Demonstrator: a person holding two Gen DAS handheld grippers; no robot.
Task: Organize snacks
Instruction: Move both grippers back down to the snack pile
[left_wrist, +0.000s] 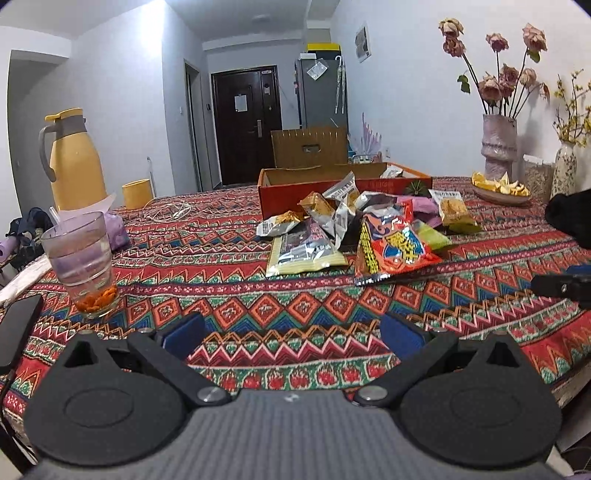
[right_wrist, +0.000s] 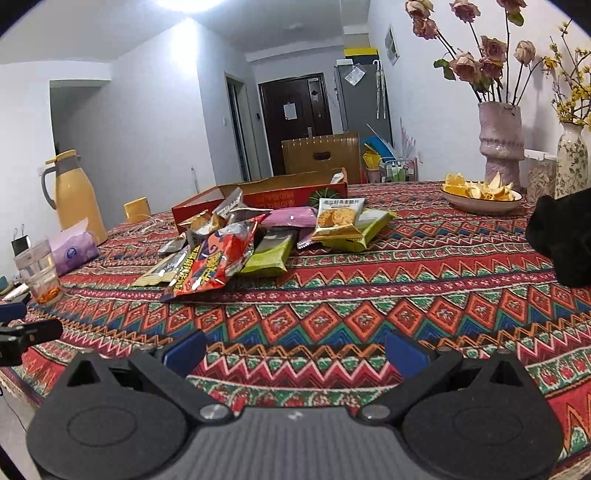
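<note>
- Claws first: the left claw (left_wrist: 291, 334) and the right claw (right_wrist: 295, 349) both hang with fingers spread apart and nothing between them, low over the near edge of the counter (right_wrist: 332, 295), short of the snack pile (left_wrist: 354, 229). Judging by this, no packet has been picked yet.
- Snack pile lies heaped just in front of the red cardboard box (left_wrist: 295, 188), probably so packets can be lifted straight in; the box looks like the intended bin.
- Red chip bag (left_wrist: 391, 251) sits nearest the claws on the pile's front edge, a likely first pick.
- Left of the box stand a glass (left_wrist: 83, 258) and a yellow thermos (left_wrist: 72, 162); right of it, a bowl of peels (right_wrist: 480, 199).
- Left view shows one packet already inside the box at its far right corner; the right view alone reveals the green packets (right_wrist: 269, 258) tucked behind the chip bag.
</note>
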